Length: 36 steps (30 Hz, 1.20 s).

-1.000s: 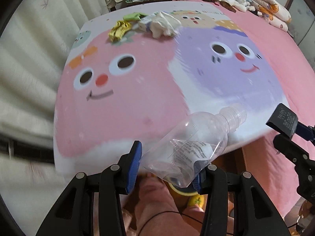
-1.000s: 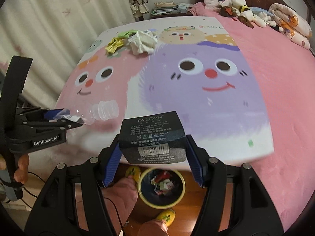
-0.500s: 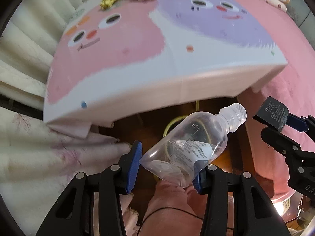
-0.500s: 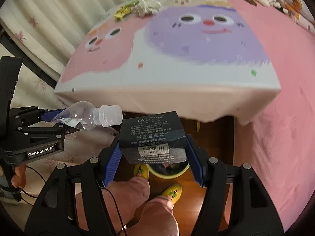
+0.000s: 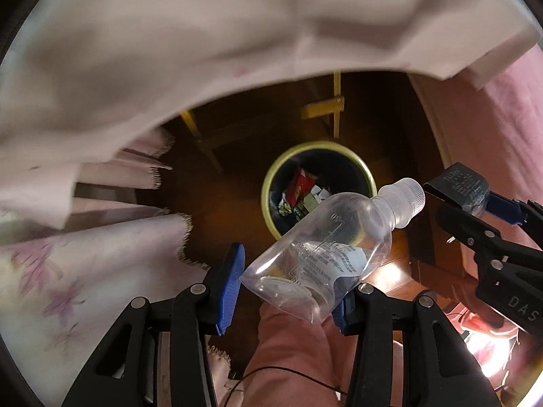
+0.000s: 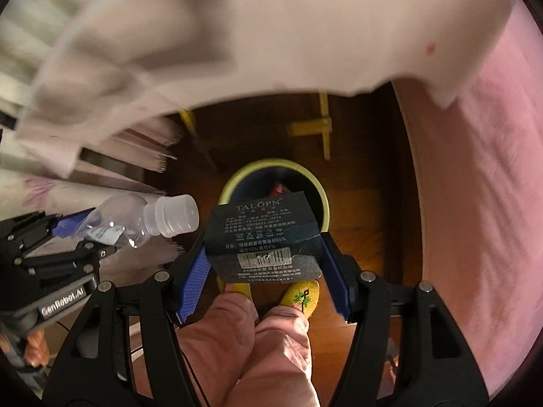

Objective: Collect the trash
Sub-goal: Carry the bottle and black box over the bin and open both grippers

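My left gripper [image 5: 288, 285] is shut on a clear plastic bottle [image 5: 332, 247] with a white cap, tilted up to the right. Below it on the wooden floor stands a yellow-rimmed bin [image 5: 319, 156] with trash inside. In the right wrist view my right gripper [image 6: 268, 271] is shut on a dark folded cardboard label [image 6: 264, 240] printed TALOPN, held over the same bin [image 6: 322, 203]. The bottle [image 6: 135, 220] and left gripper [image 6: 51, 237] show at the left of that view; the right gripper [image 5: 488, 224] with its label [image 5: 458, 183] shows at the right of the left wrist view.
The blanket's pale edge [image 5: 237, 34] hangs over the bed above the bin. A pink bedspread [image 6: 475, 169] drops at the right. Fringed curtains [image 5: 101, 254] hang at the left. A person's pink trouser legs [image 6: 254, 339] and yellow slippers [image 6: 302, 295] stand by the bin.
Both grippers have dropped from above the bed to below its edge and tipped downward. The bin now sits straight beneath them. Bottle and label stay gripped.
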### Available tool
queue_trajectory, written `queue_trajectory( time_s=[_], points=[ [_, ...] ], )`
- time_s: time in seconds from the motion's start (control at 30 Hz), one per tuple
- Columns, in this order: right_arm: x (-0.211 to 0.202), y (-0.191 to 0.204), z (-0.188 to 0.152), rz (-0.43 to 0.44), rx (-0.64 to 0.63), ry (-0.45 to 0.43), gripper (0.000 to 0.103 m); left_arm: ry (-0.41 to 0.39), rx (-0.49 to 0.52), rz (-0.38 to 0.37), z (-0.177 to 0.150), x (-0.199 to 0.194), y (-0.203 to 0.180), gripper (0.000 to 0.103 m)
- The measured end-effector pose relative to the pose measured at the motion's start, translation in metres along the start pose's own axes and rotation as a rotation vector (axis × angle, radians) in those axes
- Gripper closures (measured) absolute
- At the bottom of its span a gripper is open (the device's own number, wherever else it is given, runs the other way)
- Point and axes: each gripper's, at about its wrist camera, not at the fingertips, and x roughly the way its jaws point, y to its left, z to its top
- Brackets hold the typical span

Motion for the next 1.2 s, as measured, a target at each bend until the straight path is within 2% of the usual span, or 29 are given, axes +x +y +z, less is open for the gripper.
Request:
queue_trajectory(
  time_s=[0.27, 0.43, 0.47, 0.5, 0.53, 0.57, 0.6, 0.9, 1.13, 1.2],
  points=[
    [0.078, -0.036, -0.007, -0.044, 0.071, 0.051, 0.044, 0.013, 0.064, 0.006, 0.024, 0.069, -0.019, 0.057],
    [0.106, -0.049, -0.006, -0.046, 0.095, 0.058, 0.044, 0.05, 0.087, 0.005, 0.029, 0.098, -0.025, 0.053],
    [0.11, -0.05, -0.005, -0.043, 0.099, 0.059, 0.044, 0.057, 0.086, 0.003, 0.029, 0.101, -0.026, 0.049],
    [0.112, -0.051, -0.004, -0.042, 0.102, 0.059, 0.044, 0.06, 0.085, 0.002, 0.03, 0.105, -0.024, 0.038],
    [0.115, -0.052, -0.004, -0.042, 0.104, 0.059, 0.044, 0.061, 0.083, 0.001, 0.031, 0.107, -0.021, 0.032],
    [0.116, -0.053, -0.004, -0.04, 0.105, 0.058, 0.044, 0.058, 0.078, 0.002, 0.031, 0.108, -0.02, 0.024],
    [0.118, -0.054, -0.004, -0.038, 0.106, 0.058, 0.044, 0.053, 0.072, 0.006, 0.031, 0.11, -0.019, 0.023],
    [0.12, -0.043, -0.002, -0.013, 0.068, 0.073, 0.043, 0.023, -0.045, 0.047, 0.028, 0.103, 0.01, 0.023],
    [0.118, -0.024, 0.008, 0.013, 0.033, 0.077, 0.042, -0.024, -0.114, 0.06, 0.027, 0.081, 0.04, 0.022],
    [0.116, -0.02, 0.01, 0.013, 0.035, 0.076, 0.033, -0.038, -0.129, 0.065, 0.029, 0.074, 0.045, 0.018]
  ],
)
